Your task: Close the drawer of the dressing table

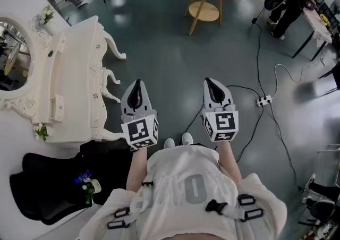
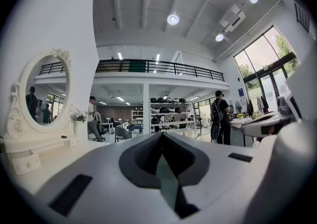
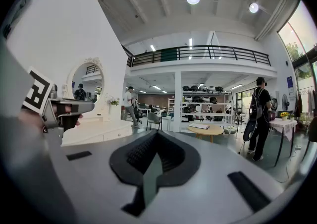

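Left of both jaws, a carved white dressing table (image 1: 79,74) is standing; the left gripper (image 1: 138,82) and right gripper (image 1: 211,80) are hovering apart from it, ribbed dark jaws pressed together, gripping nothing.

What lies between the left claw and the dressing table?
Only bare grey floor, in the head view: the left claw hangs apart from the dressing table, nearest its curved legs.

Bright, even light from ceiling lamps (image 2: 173,19) and windows (image 2: 267,54); soft floor (image 1: 175,58) sheen; fisheye distortion, black corners in gripper views.
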